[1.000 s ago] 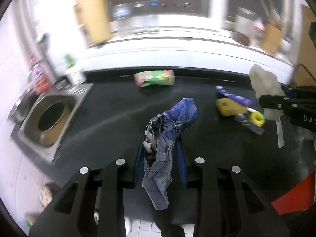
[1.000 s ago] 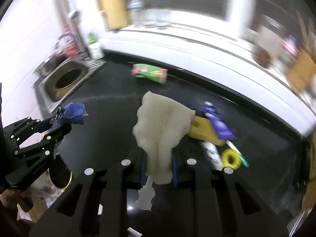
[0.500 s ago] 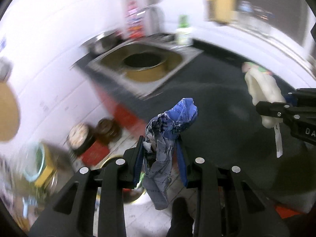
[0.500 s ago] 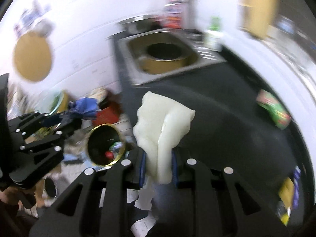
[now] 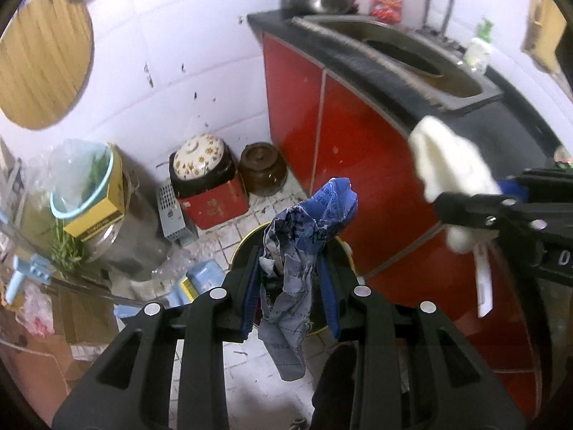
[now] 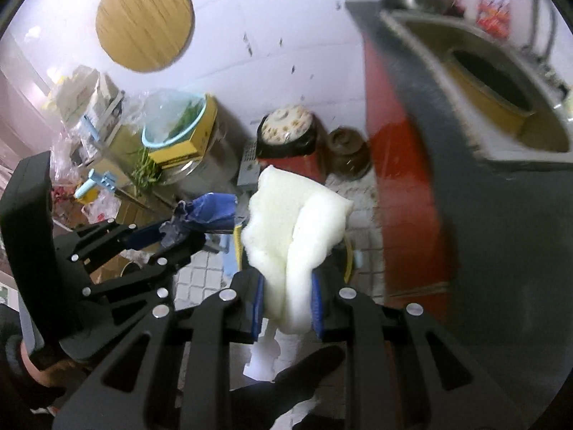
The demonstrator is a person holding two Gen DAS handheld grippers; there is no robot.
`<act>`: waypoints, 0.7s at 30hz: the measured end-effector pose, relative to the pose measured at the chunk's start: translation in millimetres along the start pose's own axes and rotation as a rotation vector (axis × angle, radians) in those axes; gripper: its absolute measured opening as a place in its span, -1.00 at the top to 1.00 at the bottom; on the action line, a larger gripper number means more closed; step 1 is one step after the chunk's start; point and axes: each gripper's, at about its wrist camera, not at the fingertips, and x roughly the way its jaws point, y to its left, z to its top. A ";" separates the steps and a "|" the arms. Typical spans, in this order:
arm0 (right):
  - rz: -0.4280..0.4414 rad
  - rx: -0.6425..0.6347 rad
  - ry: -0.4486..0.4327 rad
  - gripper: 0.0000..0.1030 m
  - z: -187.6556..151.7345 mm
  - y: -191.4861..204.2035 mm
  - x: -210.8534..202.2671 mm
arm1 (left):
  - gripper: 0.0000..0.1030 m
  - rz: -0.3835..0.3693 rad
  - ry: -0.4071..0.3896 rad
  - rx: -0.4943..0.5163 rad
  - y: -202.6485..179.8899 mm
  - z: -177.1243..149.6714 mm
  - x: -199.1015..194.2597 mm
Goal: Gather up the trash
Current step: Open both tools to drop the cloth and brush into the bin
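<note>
Left hand-held gripper [image 5: 290, 279] pinches crumpled blue-grey paper [image 5: 304, 247]; right hand-held gripper [image 6: 288, 294] clamps a white foam wad [image 6: 293, 236].

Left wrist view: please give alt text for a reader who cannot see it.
The left gripper clamps a crumpled blue-and-grey wrapper above a yellow-rimmed bin on the tiled floor. At right, the right gripper holds a white wad beside red cabinets.

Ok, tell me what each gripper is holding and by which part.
Left gripper: crumpled blue-grey wrapper, pinched around its middle. Right gripper: white foam wad, pinched at its lower part.
</note>
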 end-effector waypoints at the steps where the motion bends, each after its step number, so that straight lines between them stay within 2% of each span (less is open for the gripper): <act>1: 0.007 0.007 0.023 0.58 2.9 1.8 16.7 | 0.41 -0.006 0.004 -0.008 6.6 -2.2 11.4; 6: 0.005 -0.001 0.086 0.54 15.7 1.5 71.4 | 0.41 -0.034 0.044 -0.018 21.1 -9.0 55.4; 8: 0.006 0.000 0.103 0.46 20.4 -0.3 84.9 | 0.39 -0.044 0.046 -0.006 26.2 -10.5 68.4; 9: 0.008 -0.003 0.104 0.37 22.2 -0.5 89.4 | 0.36 -0.049 0.049 0.000 27.0 -11.2 74.5; 10: 0.007 -0.005 0.106 0.02 23.5 -1.8 91.7 | 0.22 -0.053 0.051 -0.002 29.4 -11.6 79.2; 11: 0.005 -0.006 0.108 -0.21 26.0 -2.7 94.9 | 0.01 -0.060 0.053 -0.007 31.9 -12.3 82.4; 13: -0.002 -0.007 0.098 -0.37 28.4 -5.7 94.5 | -0.22 -0.059 0.052 -0.007 35.4 -11.9 87.5; 14: 0.002 -0.009 0.100 -0.42 27.7 -7.9 92.6 | -0.40 -0.049 0.046 -0.004 36.9 -12.2 88.1; 15: -0.005 -0.011 0.102 -0.42 28.9 -8.4 94.0 | -0.43 -0.044 0.041 -0.001 38.2 -13.3 87.4; 21: -0.005 -0.019 0.083 -0.45 25.6 -11.6 69.3 | -0.50 -0.051 0.046 0.066 32.0 -12.1 74.2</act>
